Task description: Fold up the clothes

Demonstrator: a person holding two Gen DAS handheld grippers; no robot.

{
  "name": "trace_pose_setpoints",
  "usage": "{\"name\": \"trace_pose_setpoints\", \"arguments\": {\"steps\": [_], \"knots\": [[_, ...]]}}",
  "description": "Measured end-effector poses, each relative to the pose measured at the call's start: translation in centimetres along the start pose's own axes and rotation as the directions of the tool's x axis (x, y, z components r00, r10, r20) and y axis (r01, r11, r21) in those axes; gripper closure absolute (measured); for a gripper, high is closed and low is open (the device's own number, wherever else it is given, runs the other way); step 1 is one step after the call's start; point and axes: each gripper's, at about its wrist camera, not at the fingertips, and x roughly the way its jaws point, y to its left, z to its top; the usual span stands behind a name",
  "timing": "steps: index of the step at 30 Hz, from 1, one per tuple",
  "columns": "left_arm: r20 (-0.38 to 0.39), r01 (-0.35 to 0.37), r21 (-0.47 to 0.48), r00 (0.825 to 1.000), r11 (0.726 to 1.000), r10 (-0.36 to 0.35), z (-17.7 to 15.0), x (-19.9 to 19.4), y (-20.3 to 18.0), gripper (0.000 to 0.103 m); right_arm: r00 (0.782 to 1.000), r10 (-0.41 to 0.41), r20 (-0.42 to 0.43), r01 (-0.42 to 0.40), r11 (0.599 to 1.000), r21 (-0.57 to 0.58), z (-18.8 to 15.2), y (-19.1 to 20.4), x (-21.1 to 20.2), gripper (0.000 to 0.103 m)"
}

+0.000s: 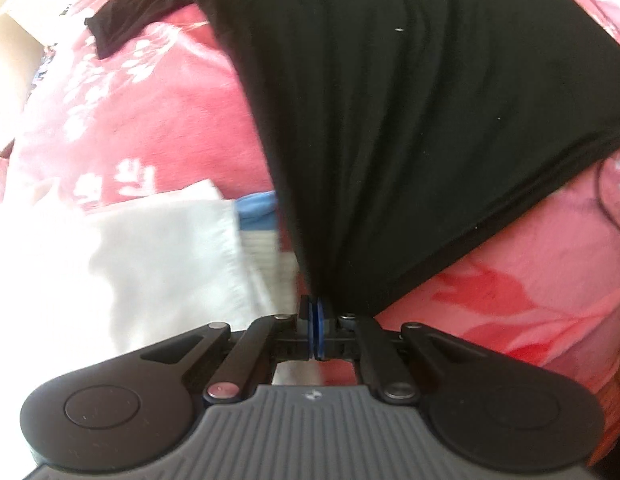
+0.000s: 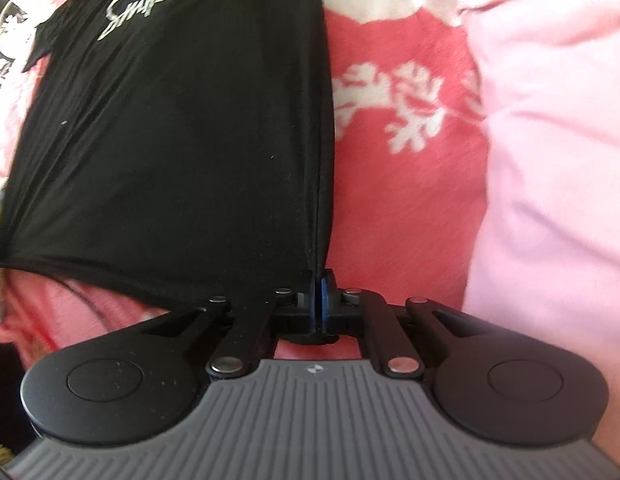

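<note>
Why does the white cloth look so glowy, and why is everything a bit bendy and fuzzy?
In the left wrist view, bright light washes out the white cloth, hiding its weave. Both views are fisheye, so edges curve. In the right wrist view, the black T-shirt and the blanket's white flowers look soft, slightly blurred.
</note>
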Motion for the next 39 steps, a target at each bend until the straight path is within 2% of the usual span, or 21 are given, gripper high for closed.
{"name": "trace_pose_setpoints", "arguments": {"steps": [5, 8, 16, 18, 20, 21, 22, 23, 25, 27, 28, 30, 33, 35, 36, 37, 39], "knots": [[-0.03, -0.028, 0.05, 0.999, 0.998, 0.029, -0.8, -0.9, 1.2, 0.101, 0.999, 0.008, -0.039, -0.007, 1.0, 0.004, -0.7, -0.1, 0.9, 0.102], [-0.057, 0.0, 0.079, 0.998, 0.997, 0.004, -1.5, -0.8, 0.7, 0.101, 0.998, 0.004, -0.06, -0.003, 1.0, 0.002, -1.2, -0.2, 1.6, 0.103], [-0.074, -0.014, 0.166, 0.997, 0.986, 0.027, -2.6, 0.0, 0.8, 0.099, 0.994, -0.014, -0.11, 0.014, 1.0, -0.003, -2.4, -0.4, 3.2, 0.101], [-0.083, -0.008, 0.161, 0.996, 0.987, 0.022, -2.9, -0.7, 1.3, 0.09, 0.992, -0.031, -0.119, 0.029, 0.999, -0.016, -2.4, -0.3, 3.2, 0.099], [-0.084, 0.018, 0.146, 0.996, 0.989, -0.006, -3.2, -1.9, 1.8, 0.084, 0.99, -0.05, -0.135, 0.045, 0.998, -0.04, -2.4, -0.1, 2.8, 0.086], [-0.082, 0.041, 0.133, 0.996, 0.99, -0.03, -3.3, -2.8, 2.1, 0.078, 0.988, -0.072, -0.136, 0.064, 0.996, -0.061, -2.2, 0.1, 2.2, 0.075], [-0.083, 0.068, 0.117, 0.995, 0.991, -0.058, -3.3, -3.6, 2.5, 0.065, 0.987, -0.095, -0.126, 0.085, 0.993, -0.082, -1.9, 0.3, 1.4, 0.073], [-0.083, 0.093, 0.096, 0.993, 0.991, -0.085, -3.3, -4.5, 2.9, 0.056, 0.988, -0.11, -0.111, 0.099, 0.99, -0.097, -1.5, 0.4, 0.4, 0.073], [-0.069, 0.137, 0.049, 0.989, 0.989, -0.134, -2.8, -6.1, 4.0, 0.056, 0.994, -0.104, -0.044, 0.099, 0.991, -0.093, 0.0, 0.5, -2.1, 0.071], [-0.024, 0.144, 0.004, 0.989, 0.99, -0.144, 0.0, -8.3, 3.7, 0.055, 0.994, -0.09, 0.063, 0.096, 0.991, -0.095, 1.9, 0.5, -4.2, 0.069], [0.006, 0.141, -0.02, 0.99, 0.99, -0.141, 1.5, -9.3, 4.1, 0.055, 0.987, -0.092, 0.134, 0.106, 0.99, -0.097, 3.0, 0.6, -5.0, 0.069], [0.07, 0.132, -0.073, 0.989, 0.989, -0.127, 3.7, -10.7, 5.1, 0.055, 0.949, -0.117, 0.292, 0.153, 0.983, -0.104, 5.4, 0.6, -5.8, 0.069], [0.16, 0.149, -0.151, 0.979, 0.977, -0.125, 6.0, -11.1, 6.5, 0.055, 0.856, -0.175, 0.486, 0.265, 0.957, -0.122, 8.9, 0.5, -5.1, 0.069], [0.209, 0.188, -0.193, 0.967, 0.963, -0.147, 8.3, -8.9, 3.5, 0.056, 0.787, -0.232, 0.572, 0.367, 0.921, -0.132, 11.4, 0.3, -3.4, 0.071], [0.222, 0.206, -0.207, 0.962, 0.957, -0.159, 9.5, -7.9, 3.5, 0.056, 0.764, -0.249, 0.595, 0.388, 0.914, -0.115, 13.0, 0.3, -2.6, 0.071], [0.236, 0.223, -0.218, 0.957, 0.95, -0.171, 10.7, -7.0, 3.4, 0.056, 0.756, -0.259, 0.601, 0.382, 0.92, -0.083, 14.9, 0.3, -1.6, 0.071], [0.283, 0.246, -0.199, 0.941, 0.949, -0.185, 10.7, -4.5, 2.2, 0.056, 0.734, -0.296, 0.611, 0.4, 0.916, -0.036, 17.6, -0.9, -0.6, 0.073]]}}
